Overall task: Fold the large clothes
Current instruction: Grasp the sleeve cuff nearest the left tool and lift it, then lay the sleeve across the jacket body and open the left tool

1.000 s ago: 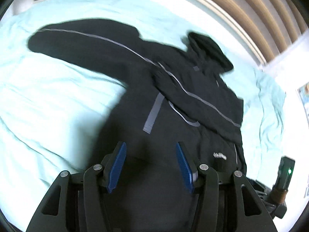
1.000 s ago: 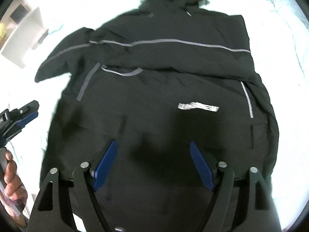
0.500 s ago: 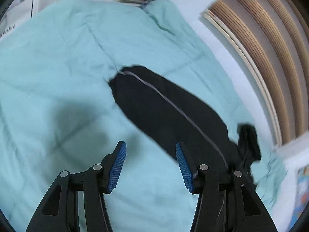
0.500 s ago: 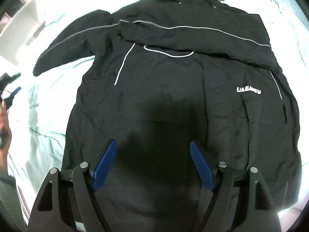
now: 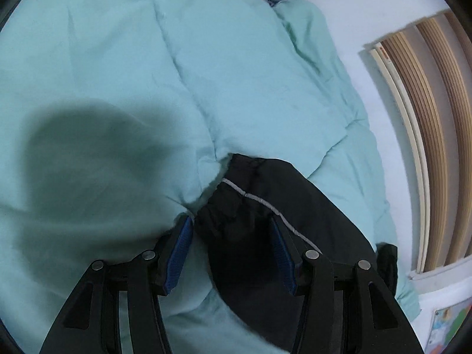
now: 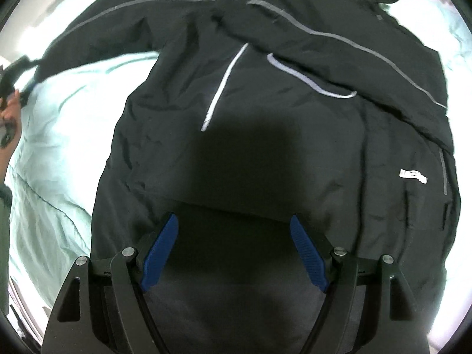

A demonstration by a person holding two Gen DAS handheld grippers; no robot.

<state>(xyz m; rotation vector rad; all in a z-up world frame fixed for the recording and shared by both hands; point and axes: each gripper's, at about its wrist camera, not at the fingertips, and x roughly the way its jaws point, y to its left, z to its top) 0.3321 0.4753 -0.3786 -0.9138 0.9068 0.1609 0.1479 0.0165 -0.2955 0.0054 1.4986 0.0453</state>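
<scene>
A black hooded jacket (image 6: 295, 153) with grey piping and a white logo (image 6: 413, 176) lies flat on a teal duvet (image 5: 206, 59). One sleeve is folded across its chest; the other stretches out to the left. That sleeve's cuff (image 5: 233, 206) lies on the duvet between the blue pads of my left gripper (image 5: 230, 221). The jaws stand apart around it, with a gap showing at the left pad. My right gripper (image 6: 233, 219) hangs open, pointing down over the jacket's lower body, nothing between its fingers. In the right wrist view a hand (image 6: 10, 109) shows at the far left by the sleeve end.
The duvet (image 6: 50, 177) spreads wide to the left of the jacket. A slatted wooden panel (image 5: 436, 118) and a white wall (image 5: 368, 8) stand beyond the bed's far edge. A coloured picture (image 5: 448, 324) shows at the lower right.
My left gripper swept off the jacket's body, out along the stretched sleeve, and came down around the cuff. My right gripper sank closer to the jacket; its jaws kept the same width.
</scene>
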